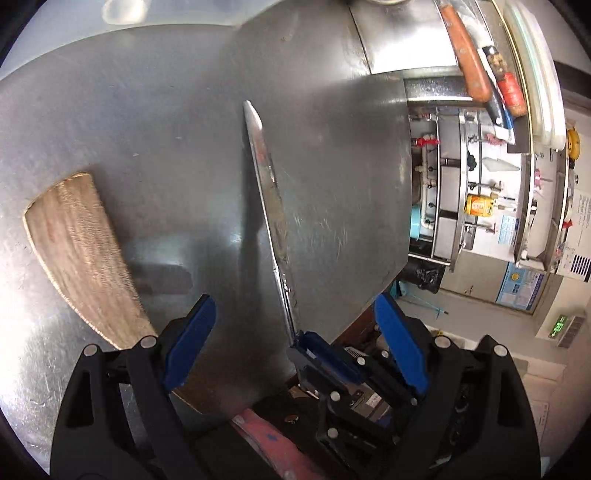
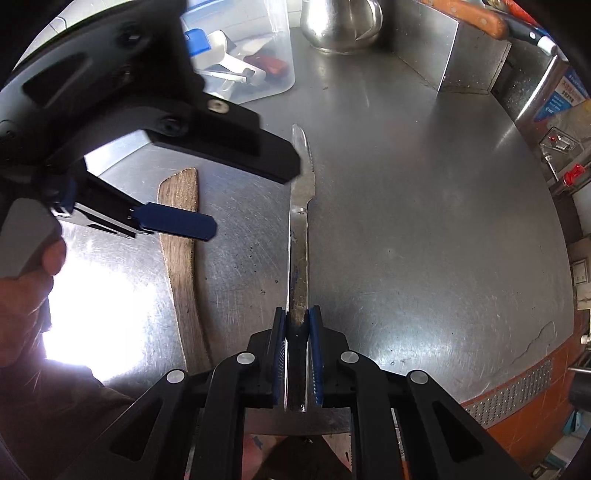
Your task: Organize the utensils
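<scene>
My right gripper [image 2: 297, 325] is shut on a long, worn steel knife [image 2: 299, 229], its pads clamped near the handle end and the blade pointing away from me. In the left wrist view the same knife [image 1: 266, 192] runs up the middle and casts a shadow on the steel table [image 1: 129, 110] to its left. My left gripper [image 1: 295, 341] is open, its blue fingers [image 1: 190, 343] standing wide on either side of the right gripper [image 1: 310, 350] and holding nothing. A wooden spatula [image 1: 77, 254] lies flat on the table to the left of the knife, also seen as the spatula [image 2: 181, 266].
A steel knife block with orange-handled knives [image 1: 471, 55] stands at the back right. A clear plastic tub [image 2: 255, 62] of utensils and a steel kettle [image 2: 340, 26] stand at the back. The table edge [image 1: 406, 184] drops off on the right. A hand [image 2: 26, 295] is at the left.
</scene>
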Demonstrator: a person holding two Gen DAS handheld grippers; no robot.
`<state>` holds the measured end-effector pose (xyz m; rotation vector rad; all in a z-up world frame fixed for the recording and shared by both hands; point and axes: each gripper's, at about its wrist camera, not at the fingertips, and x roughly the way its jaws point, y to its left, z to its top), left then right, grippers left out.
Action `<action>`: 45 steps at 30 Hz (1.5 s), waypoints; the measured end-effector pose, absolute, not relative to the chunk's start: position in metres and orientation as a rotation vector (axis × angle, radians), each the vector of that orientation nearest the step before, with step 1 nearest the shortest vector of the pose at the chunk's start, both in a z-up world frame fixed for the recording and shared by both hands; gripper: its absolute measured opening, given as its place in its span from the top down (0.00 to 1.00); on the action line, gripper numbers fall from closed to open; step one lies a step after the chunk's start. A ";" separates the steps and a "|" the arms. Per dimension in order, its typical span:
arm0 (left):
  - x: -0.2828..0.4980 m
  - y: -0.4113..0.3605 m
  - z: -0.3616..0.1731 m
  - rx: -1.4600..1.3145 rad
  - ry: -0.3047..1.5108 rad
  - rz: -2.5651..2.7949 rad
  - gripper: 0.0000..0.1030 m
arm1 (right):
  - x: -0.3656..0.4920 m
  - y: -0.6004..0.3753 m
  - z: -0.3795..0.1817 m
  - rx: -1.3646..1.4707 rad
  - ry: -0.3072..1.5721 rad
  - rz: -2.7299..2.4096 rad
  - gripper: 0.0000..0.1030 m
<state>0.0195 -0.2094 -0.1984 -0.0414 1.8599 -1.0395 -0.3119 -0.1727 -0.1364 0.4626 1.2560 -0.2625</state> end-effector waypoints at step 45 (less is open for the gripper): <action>0.020 -0.254 -0.217 0.010 1.776 -0.960 0.25 | -0.345 -0.171 -0.121 0.586 1.247 -0.324 0.48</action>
